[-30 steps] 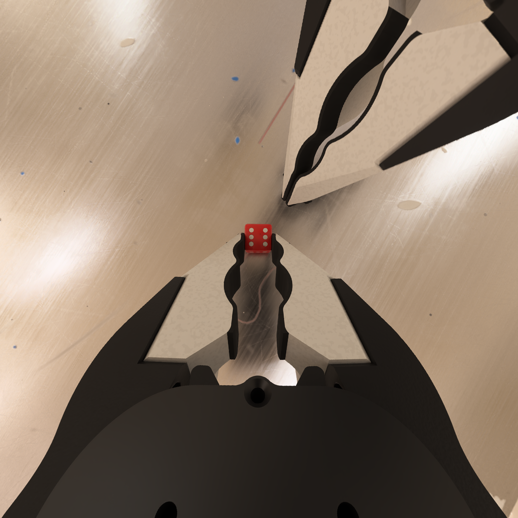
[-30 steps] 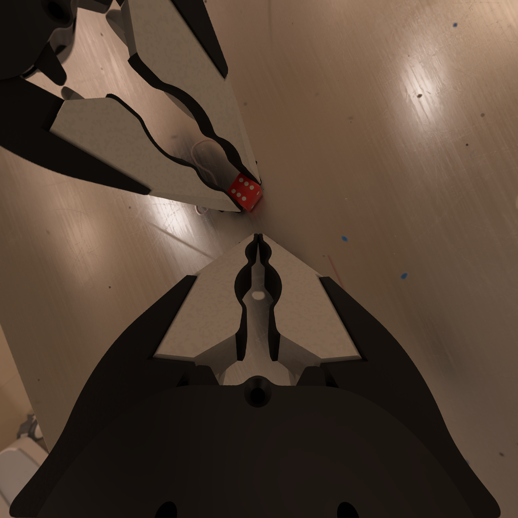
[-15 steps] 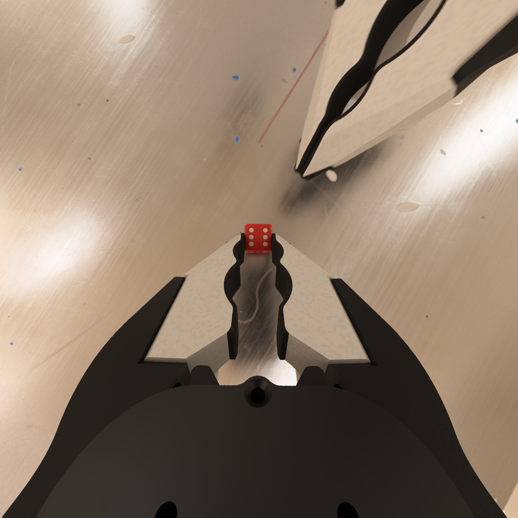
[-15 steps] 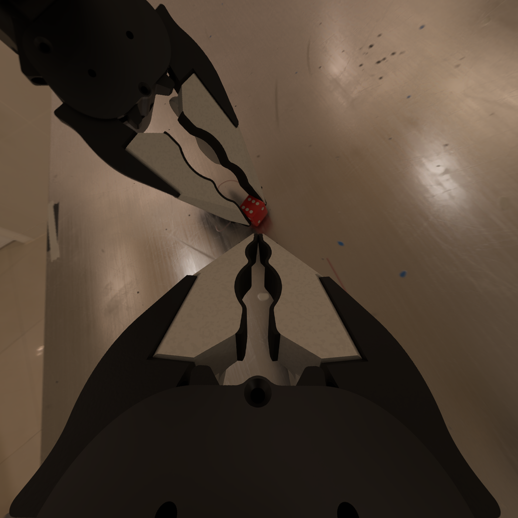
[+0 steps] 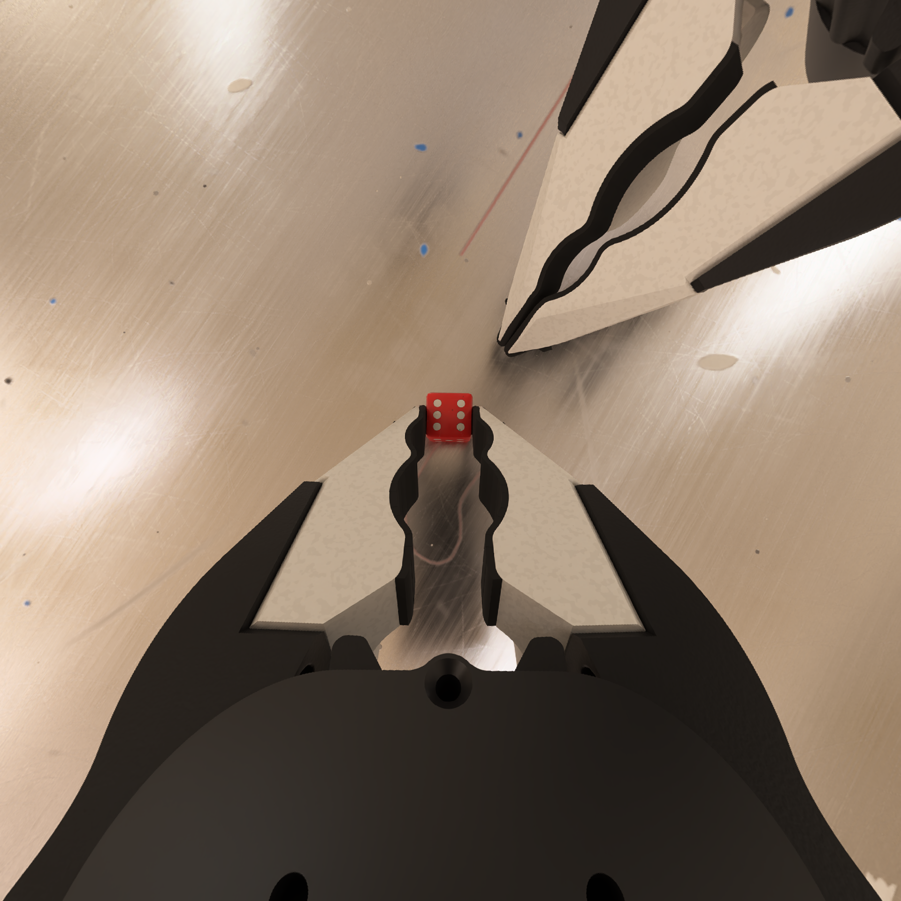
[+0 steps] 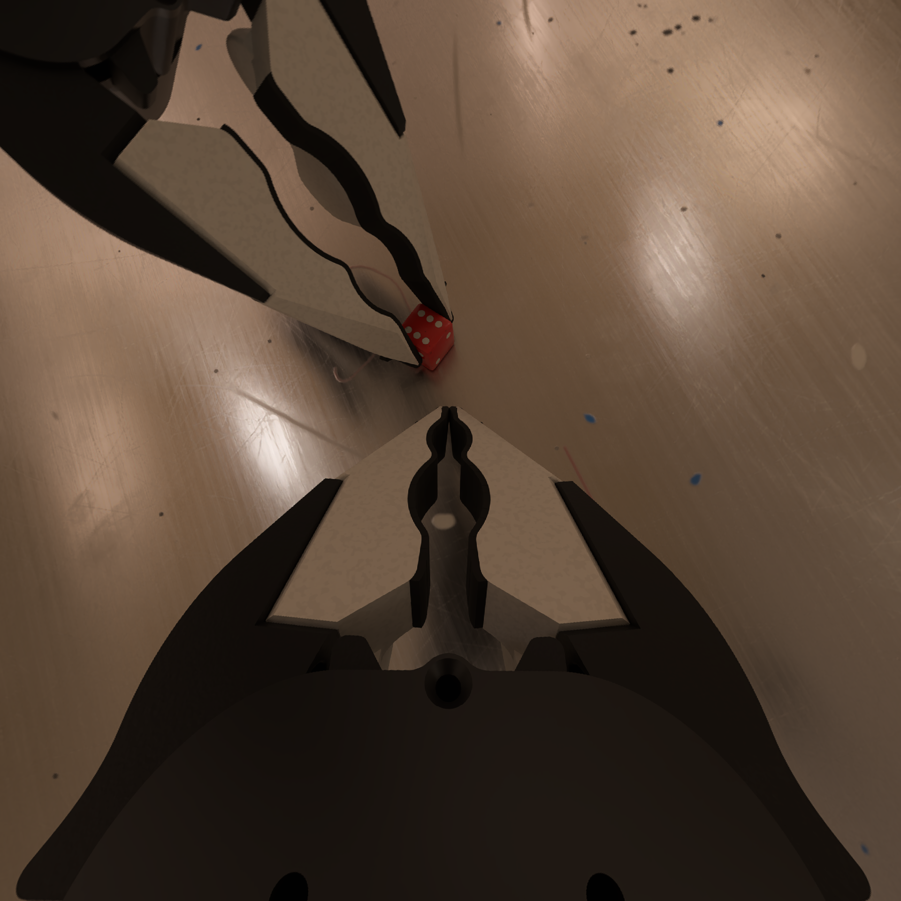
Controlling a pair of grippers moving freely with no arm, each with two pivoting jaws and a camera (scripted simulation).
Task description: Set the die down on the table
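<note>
The red die (image 5: pixel 449 418) is pinched at the very tips of the left claw (image 5: pixel 449 414), with its six-dot face turned up toward that claw's camera. In the right wrist view the die's lower corner seems to touch the brushed metal counter (image 5: pixel 195 341), where a faint red glow shows just under it, but I cannot tell if it really rests there or hangs a little above. The right claw (image 6: pixel 447 412) is pressed together and holds nothing; its tips point down at the counter very near the die, on the side away from the left claw's body.

What could go wrong? I think the die is held only by a small part of its sides, so if the left claw spreads while the die is tilted on a corner, it may roll and land on another face — or slide away over the smooth metal. The right claw stands so near the die that a small sideways drift could knock it.

Against half a second earlier, the left claw's hold on the die looks the same. The right claw was farther from the die then, higher over the counter — now its tips are back down close beside it.
</note>
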